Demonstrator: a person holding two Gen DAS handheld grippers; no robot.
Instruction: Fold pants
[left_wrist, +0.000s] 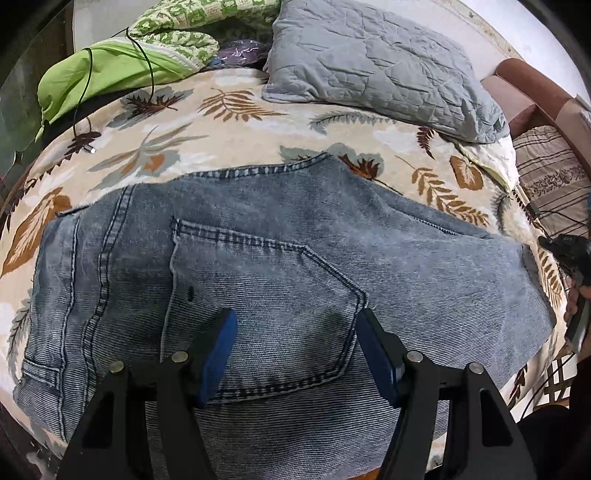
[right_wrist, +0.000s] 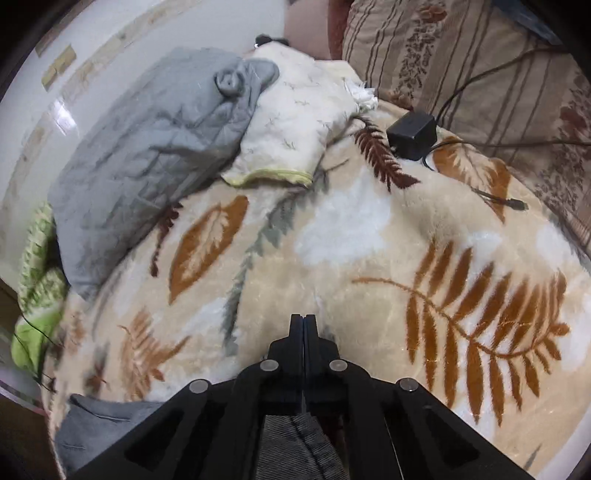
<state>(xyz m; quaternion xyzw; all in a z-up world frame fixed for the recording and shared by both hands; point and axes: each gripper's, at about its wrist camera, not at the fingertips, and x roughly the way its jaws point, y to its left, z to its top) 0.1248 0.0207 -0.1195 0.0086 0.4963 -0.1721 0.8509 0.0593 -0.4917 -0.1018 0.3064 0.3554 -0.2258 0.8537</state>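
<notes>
Denim jeans (left_wrist: 258, 258) lie flat on my leaf-print blanket (left_wrist: 177, 147), back pocket (left_wrist: 266, 295) up. My left gripper (left_wrist: 295, 354) hangs spread over that pocket, pinching nothing. My right gripper (right_wrist: 303, 321) is pressed together, denim visible beneath its frame.

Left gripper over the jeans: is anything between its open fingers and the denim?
Nothing visible. The left gripper hangs open directly over the jeans at the back pocket, with bare denim between its jaws.
</notes>
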